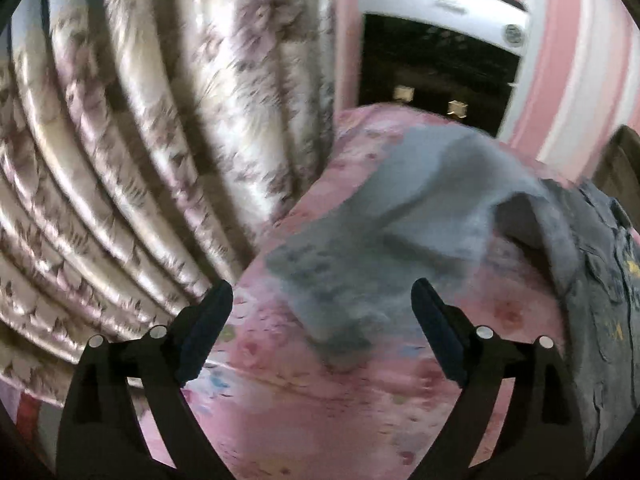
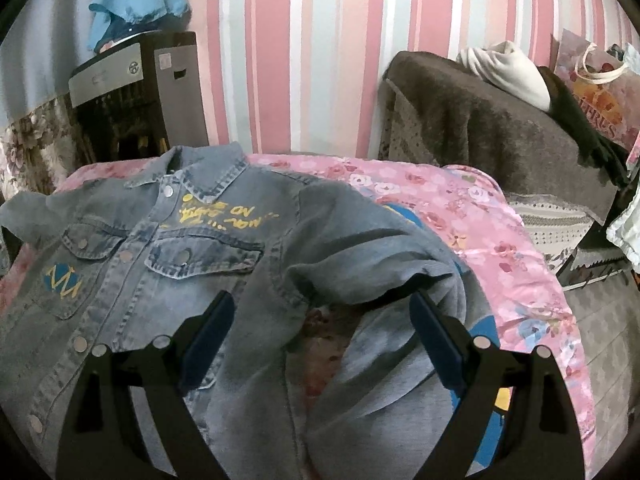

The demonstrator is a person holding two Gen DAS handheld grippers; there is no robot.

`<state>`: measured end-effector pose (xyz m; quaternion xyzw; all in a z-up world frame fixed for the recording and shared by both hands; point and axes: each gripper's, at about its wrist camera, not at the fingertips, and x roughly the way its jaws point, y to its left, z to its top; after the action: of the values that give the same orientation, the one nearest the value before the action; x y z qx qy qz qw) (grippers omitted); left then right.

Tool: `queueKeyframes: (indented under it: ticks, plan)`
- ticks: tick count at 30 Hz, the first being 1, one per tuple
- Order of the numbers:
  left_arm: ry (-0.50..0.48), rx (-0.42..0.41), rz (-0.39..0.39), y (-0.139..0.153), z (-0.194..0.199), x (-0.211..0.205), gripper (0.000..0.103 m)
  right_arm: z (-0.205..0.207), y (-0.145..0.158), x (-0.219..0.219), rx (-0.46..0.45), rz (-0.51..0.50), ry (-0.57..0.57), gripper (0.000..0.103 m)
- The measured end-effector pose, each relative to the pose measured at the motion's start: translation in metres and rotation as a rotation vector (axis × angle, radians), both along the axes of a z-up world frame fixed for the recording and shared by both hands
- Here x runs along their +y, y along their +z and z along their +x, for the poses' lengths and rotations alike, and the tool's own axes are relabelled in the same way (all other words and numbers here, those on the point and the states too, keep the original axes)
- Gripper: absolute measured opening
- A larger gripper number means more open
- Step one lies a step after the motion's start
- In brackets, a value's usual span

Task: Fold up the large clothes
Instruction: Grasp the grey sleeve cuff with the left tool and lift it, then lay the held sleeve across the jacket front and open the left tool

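Observation:
A blue denim jacket [image 2: 192, 248] with yellow lettering lies front-up on the pink floral bedspread [image 2: 500, 248]. Its right sleeve [image 2: 380, 248] is bent and bunched. My right gripper [image 2: 322, 344] is open just above that sleeve and the jacket's side, holding nothing. In the left wrist view the jacket's left sleeve [image 1: 380, 208] lies spread and rumpled on the bedspread [image 1: 320, 392], and the jacket body [image 1: 600, 280] shows at the right edge. My left gripper [image 1: 322, 332] is open above the sleeve's cuff end, holding nothing. This view is blurred.
A floral curtain [image 1: 140, 140] hangs left of the bed. A white and black appliance [image 1: 440, 40] stands behind, with a blue cloth [image 2: 136, 0] on top. A brown covered chair [image 2: 500, 128] with bags stands to the right. The wall [image 2: 320, 40] is pink striped.

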<state>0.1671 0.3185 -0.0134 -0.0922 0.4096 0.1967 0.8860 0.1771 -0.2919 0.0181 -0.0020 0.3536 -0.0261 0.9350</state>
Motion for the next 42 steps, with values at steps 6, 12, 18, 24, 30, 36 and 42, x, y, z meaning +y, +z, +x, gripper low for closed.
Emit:
queueKeyframes:
  ticks: [6,12,18,24,30,36,42]
  plan:
    - [-0.005,0.132,-0.088,-0.036,0.035,0.011,0.084,-0.002,0.001,-0.001,-0.003,-0.004,-0.006,0.089]
    - [-0.081,0.102,-0.044,-0.029,0.052,-0.015,0.046,0.001,0.000,0.001,0.003,-0.005,0.000,0.089]
    - [-0.019,0.037,-0.003,0.008,0.043,0.007,0.034,0.000,0.009,0.004,-0.016,-0.043,0.009,0.089]
    - [0.094,-0.049,-0.021,0.069,0.026,0.086,0.024,0.010,0.027,0.003,-0.059,-0.072,0.014,0.090]
    - [0.017,-0.013,0.099,0.082,0.047,0.041,0.023,0.023,0.025,0.016,-0.058,-0.099,0.062,0.092]
    - [-0.110,-0.069,0.039,0.087,0.074,-0.026,0.020,0.028,0.024,0.028,-0.062,-0.116,0.103,0.092]
    - [-0.325,-0.108,0.019,0.101,0.111,-0.140,0.019,0.029,0.031,0.017,-0.087,-0.085,0.092,0.092]
